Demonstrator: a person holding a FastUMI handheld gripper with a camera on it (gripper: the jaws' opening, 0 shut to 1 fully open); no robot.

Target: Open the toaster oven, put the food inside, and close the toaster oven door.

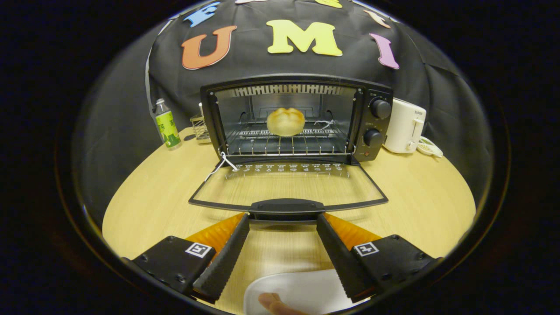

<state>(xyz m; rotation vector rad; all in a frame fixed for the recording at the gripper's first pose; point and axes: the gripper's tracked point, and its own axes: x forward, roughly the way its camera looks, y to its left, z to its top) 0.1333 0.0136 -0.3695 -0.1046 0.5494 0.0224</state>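
Note:
A black toaster oven [372, 122] stands at the back of the wooden table with its glass door [288, 186] folded down flat toward me. A round golden bun [285, 121] rests on the wire rack [284, 146] inside the oven. The door's black handle [286, 206] lies just ahead of my fingertips. My gripper [283, 218] is open, its two fingers spread to either side of the handle's ends, a little below it, with nothing between them.
A white plate [302, 291] sits under the gripper near the table's front edge, a fingertip of a hand [273, 302] on it. A green-labelled bottle [166, 124] and a small wire basket [200, 127] stand left of the oven, a white toaster [404, 126] right of it.

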